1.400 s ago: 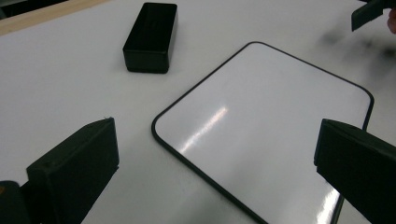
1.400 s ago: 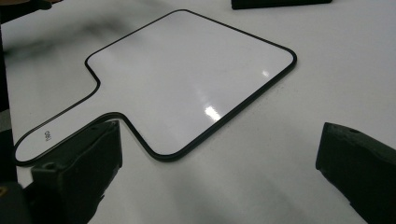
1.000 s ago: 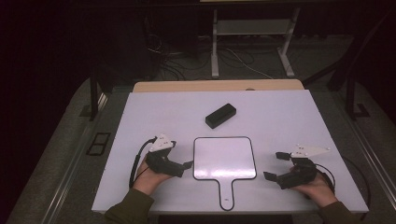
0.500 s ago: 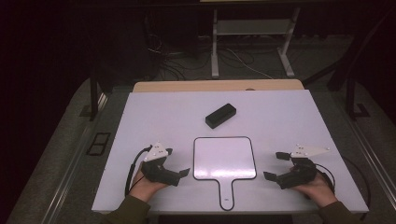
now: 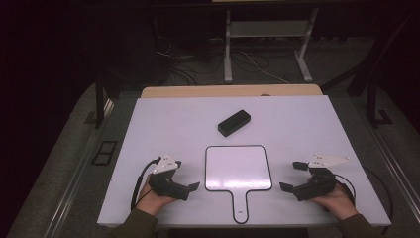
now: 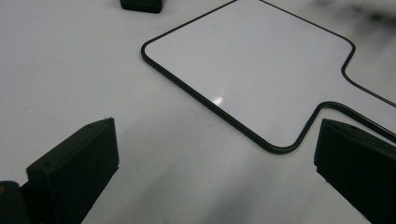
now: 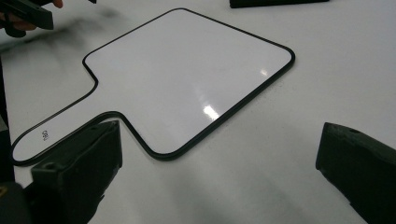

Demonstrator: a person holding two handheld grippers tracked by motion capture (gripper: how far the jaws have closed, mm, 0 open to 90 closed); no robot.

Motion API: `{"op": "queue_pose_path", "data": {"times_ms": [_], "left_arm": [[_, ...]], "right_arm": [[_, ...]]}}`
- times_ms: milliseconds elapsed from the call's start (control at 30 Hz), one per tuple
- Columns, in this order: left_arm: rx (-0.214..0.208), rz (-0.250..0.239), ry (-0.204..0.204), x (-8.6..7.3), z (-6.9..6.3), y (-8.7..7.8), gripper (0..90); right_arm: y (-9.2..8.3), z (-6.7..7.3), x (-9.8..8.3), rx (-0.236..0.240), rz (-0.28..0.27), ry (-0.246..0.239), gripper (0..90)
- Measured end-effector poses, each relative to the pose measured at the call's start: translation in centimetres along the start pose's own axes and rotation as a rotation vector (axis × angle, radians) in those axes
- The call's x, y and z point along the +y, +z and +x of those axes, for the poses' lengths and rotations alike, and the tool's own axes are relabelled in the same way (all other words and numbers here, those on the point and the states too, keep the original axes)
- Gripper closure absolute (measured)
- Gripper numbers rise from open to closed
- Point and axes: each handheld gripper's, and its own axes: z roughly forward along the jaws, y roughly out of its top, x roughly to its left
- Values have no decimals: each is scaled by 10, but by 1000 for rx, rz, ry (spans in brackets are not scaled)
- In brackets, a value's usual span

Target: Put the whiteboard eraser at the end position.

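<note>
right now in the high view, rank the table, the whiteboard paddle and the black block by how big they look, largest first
1. table, by far the largest.
2. whiteboard paddle, lying near the front edge.
3. black block, smallest; it sits farther from the camera, but the gap in size is too plain for that to matter.

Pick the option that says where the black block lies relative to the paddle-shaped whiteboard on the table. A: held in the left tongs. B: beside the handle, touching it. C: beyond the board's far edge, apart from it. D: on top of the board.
C: in the high view the black block lies on the table past the far edge of the whiteboard, with bare surface between them.
</note>
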Motion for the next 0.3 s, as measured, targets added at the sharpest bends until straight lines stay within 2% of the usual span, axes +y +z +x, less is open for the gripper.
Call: {"op": "queue_pose_path", "data": {"times_ms": [300], "left_arm": [[-9, 11, 11, 1, -1, 1, 0]], "right_arm": [[0, 0, 0, -3, 4, -3, 0]]}}
